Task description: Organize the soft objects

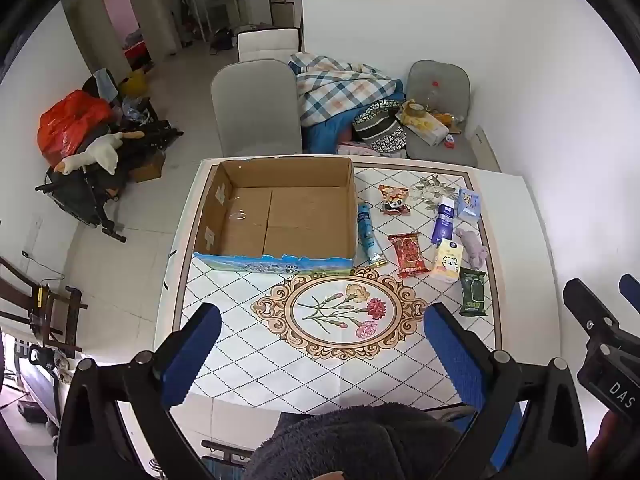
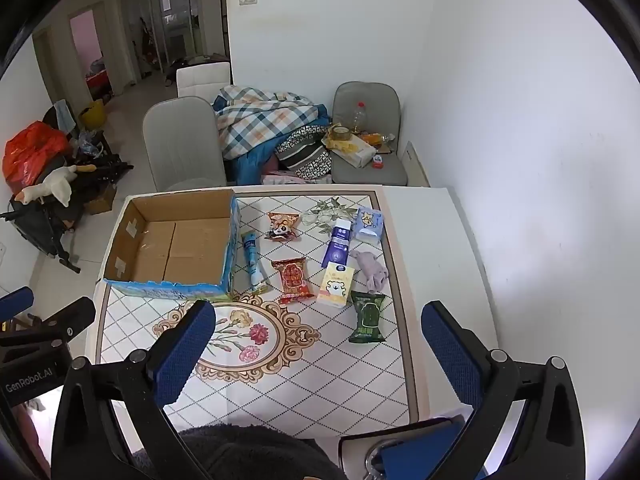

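Note:
An open cardboard box [image 1: 276, 216] [image 2: 176, 248] sits empty at the table's far left. To its right lie several soft packs: a blue tube [image 1: 369, 236] [image 2: 253, 262], a red snack pack [image 1: 408, 255] [image 2: 293, 281], an orange panda pack [image 1: 394, 199] [image 2: 282, 226], a green pack [image 1: 473, 292] [image 2: 368, 317], a yellow tissue pack [image 1: 448, 261] [image 2: 336, 284], a purple tube [image 1: 443, 220] [image 2: 339, 242], a blue-white tissue pack [image 1: 468, 204] [image 2: 369, 224] and a mauve cloth [image 1: 472, 246] [image 2: 370, 270]. My left gripper [image 1: 320, 352] and right gripper [image 2: 318, 352] hover open and empty above the table's near side.
The patterned table [image 1: 340, 360] [image 2: 312, 380] stands against a white wall on the right. Grey chairs [image 1: 256, 108] [image 2: 182, 140] and a plaid blanket pile [image 1: 340, 88] lie behind it. Clutter with a red bag [image 1: 72, 124] is on the floor far left.

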{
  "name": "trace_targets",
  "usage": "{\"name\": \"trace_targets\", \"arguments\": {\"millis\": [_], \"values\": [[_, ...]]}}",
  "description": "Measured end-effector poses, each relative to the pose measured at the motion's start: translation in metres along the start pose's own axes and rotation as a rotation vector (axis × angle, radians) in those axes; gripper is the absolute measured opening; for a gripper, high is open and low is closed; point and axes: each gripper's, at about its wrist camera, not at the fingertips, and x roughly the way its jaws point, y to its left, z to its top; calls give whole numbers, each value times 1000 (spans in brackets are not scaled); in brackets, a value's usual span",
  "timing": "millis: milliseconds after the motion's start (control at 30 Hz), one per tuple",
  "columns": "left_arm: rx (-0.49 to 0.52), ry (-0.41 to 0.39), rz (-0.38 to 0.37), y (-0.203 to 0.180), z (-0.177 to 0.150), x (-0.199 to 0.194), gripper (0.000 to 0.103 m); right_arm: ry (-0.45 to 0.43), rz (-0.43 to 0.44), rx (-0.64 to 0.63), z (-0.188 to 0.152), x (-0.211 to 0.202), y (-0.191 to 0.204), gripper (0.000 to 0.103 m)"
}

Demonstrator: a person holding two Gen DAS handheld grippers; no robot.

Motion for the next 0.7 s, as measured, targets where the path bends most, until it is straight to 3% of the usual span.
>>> {"name": "trace_targets", "arguments": {"millis": [700], "values": [[16, -47, 7, -3, -4, -7, 103, -19, -10, 18, -3, -5, -6, 103]]}}
